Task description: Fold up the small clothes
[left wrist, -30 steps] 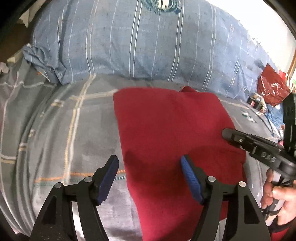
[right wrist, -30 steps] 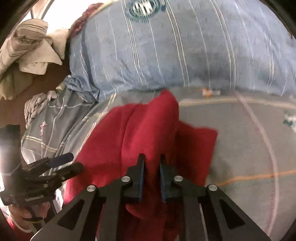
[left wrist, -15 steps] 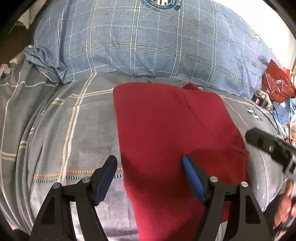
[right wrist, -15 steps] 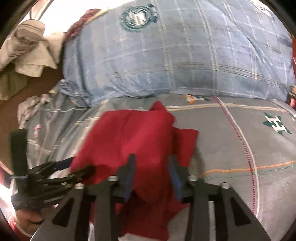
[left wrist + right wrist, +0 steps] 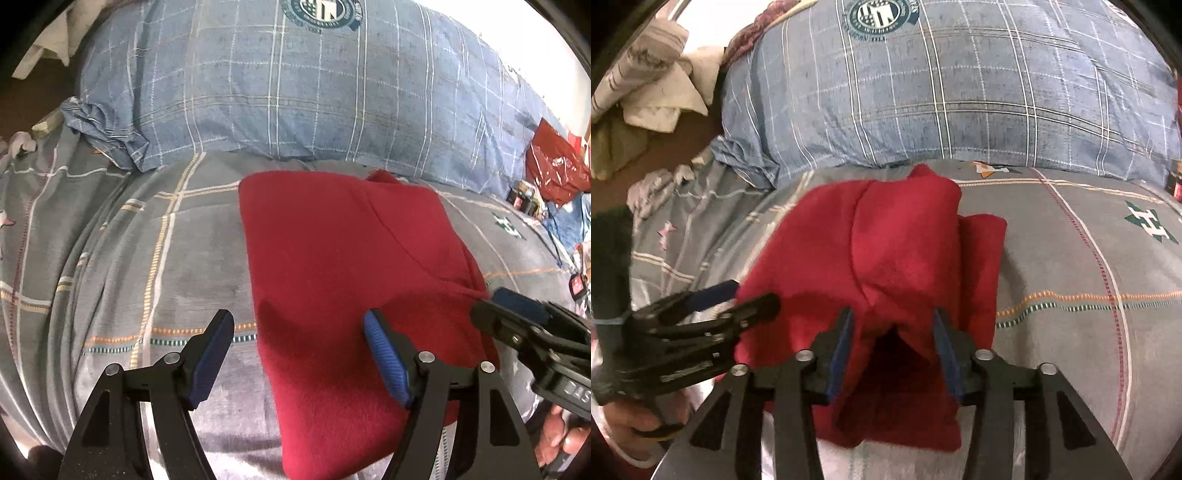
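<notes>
A red fleece garment (image 5: pixel 343 280) lies folded on the grey checked bedsheet (image 5: pixel 155 258). My left gripper (image 5: pixel 299 332) is open and empty, just above the garment's near left edge. In the right wrist view the garment (image 5: pixel 886 251) lies flat, with a raised fold between the pads. My right gripper (image 5: pixel 894 325) is open around that fold, jaws apart and not pinching it. The right gripper also shows in the left wrist view (image 5: pixel 517 314) at the garment's right edge, and the left gripper shows in the right wrist view (image 5: pixel 738 299) at its left edge.
A large blue checked pillow (image 5: pixel 295 92) lies along the far side of the bed. Crumpled cloths (image 5: pixel 653 92) sit at the far left. A red plastic bag (image 5: pixel 557 170) and small clutter lie at the far right.
My right gripper was shut on a lifted fold of the red garment. It has lowered the fold onto the garment and opened. My left gripper has stayed open over the near edge.
</notes>
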`<state>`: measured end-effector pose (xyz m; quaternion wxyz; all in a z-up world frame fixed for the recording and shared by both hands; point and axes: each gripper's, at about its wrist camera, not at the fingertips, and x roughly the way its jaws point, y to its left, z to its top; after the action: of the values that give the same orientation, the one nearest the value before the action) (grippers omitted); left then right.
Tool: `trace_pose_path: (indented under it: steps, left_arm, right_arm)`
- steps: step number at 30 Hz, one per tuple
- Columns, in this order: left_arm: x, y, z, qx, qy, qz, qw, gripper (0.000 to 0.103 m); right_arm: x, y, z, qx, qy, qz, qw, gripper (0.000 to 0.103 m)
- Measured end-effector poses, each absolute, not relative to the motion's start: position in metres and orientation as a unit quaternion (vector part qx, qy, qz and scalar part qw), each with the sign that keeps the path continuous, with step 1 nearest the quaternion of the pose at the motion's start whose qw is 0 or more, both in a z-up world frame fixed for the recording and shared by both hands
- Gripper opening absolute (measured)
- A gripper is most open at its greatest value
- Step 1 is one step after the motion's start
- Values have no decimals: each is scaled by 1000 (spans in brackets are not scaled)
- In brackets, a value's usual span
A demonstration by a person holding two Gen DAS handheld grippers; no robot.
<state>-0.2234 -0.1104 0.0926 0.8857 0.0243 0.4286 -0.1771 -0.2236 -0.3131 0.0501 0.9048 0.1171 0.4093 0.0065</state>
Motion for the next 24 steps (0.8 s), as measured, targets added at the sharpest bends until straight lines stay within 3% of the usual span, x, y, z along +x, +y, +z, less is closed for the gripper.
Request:
trace_pose_path:
  steps: [6,14,24]
  left_arm:
    - [-247,-90,103,-6,385,-179,905,73]
    - [-280,-70,118,24,332,-152,931,73]
    - [-298,-69,127,38,330,-140,933,73]
  right_arm:
    - [-242,-312,61,131,391,-5,911,69]
    - [-257,-302,72,115,369,-14,922,75]
    - [-258,-288,78,90,358,-11,929,80]
